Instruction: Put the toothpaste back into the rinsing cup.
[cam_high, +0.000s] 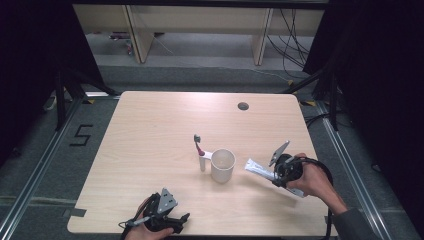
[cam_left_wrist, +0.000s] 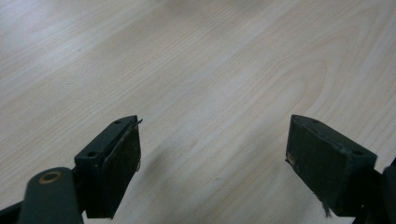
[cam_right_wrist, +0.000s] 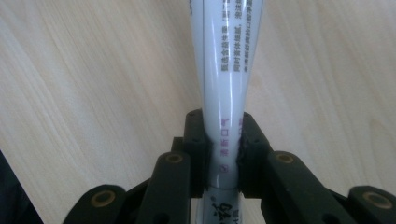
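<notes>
The wooden table (cam_high: 150, 150) takes up most of the high view, a small round grommet hole (cam_high: 243, 106) set toward its far edge at about one o'clock from the centre. Beyond it, the floor and some pale furniture legs sit in dim light, hard to make out.

Near the table's middle stands a white cup (cam_high: 222, 165). Touching its ten o'clock side is a toothbrush (cam_high: 199, 150) standing upright with the grey bristle head on top; its base is a white block, and whether that is a holder or the handle itself cannot be told.

At three o'clock from the cup, just beside it but apart, is a white toothpaste tube (cam_high: 259, 169), tilted with its far end toward the cup. The right gripper (cam_high: 280, 172) is clamped on it: in the right gripper view the tube (cam_right_wrist: 229, 93) runs up between the two black jaws, both pads pressing its flattened sides, and the printed text on it is too small to read. Its upper end is cut off by the frame's top, its lower end hidden behind the linkage. The right hand (cam_high: 312, 180) covers the gripper body.

The left gripper (cam_high: 167, 215) rests at the near edge at about six o'clock, partly cut off by the frame. In the left gripper view its jaws stand wide apart over bare wood, its fingers (cam_left_wrist: 114, 163) touching nothing.
</notes>
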